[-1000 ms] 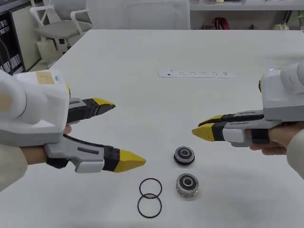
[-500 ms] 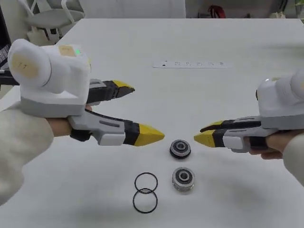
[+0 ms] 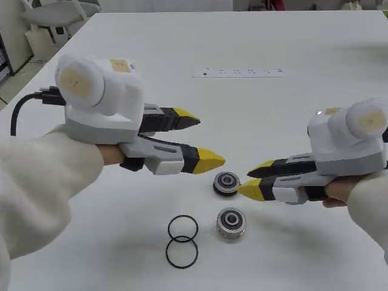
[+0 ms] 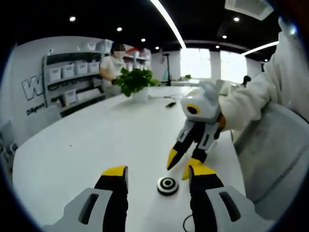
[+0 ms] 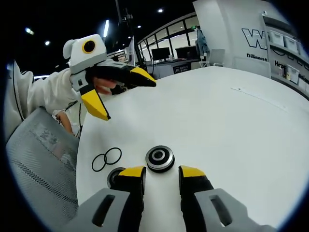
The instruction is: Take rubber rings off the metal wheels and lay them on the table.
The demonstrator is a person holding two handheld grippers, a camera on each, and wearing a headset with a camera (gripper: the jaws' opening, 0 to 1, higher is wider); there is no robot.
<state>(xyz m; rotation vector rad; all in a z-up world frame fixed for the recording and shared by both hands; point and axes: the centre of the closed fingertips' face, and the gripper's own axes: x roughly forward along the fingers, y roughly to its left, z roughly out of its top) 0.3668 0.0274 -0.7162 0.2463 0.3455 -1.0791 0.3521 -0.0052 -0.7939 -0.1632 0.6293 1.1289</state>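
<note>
Two small metal wheels lie on the white table [image 3: 291, 115]. The far wheel [image 3: 226, 182] [image 4: 167, 186] [image 5: 160, 158] wears a black rubber ring. The near wheel [image 3: 231, 222] [image 5: 115, 176] looks bare metal. Two loose black rubber rings [image 3: 182, 240] [image 5: 107, 158] lie left of the near wheel, touching each other. My left gripper [image 3: 203, 140] [image 4: 158, 171] [image 5: 124, 96] hovers open, up and left of the far wheel. Just right of that wheel, my right gripper [image 3: 247, 180] [image 5: 161, 171] [image 4: 179, 164] stands low over the table, open by a narrow gap, holding nothing.
A flush power strip [image 3: 242, 73] sits in the table further back. A black cable [image 3: 24, 109] trails from the left gripper. Office chairs [image 3: 54, 12] stand past the far left corner. A potted plant [image 4: 135, 82] stands far down the table, a person behind it.
The left gripper has moved right, close to the far wheel. The right gripper has dropped beside that wheel and its jaws have parted slightly. The head camera has tilted down.
</note>
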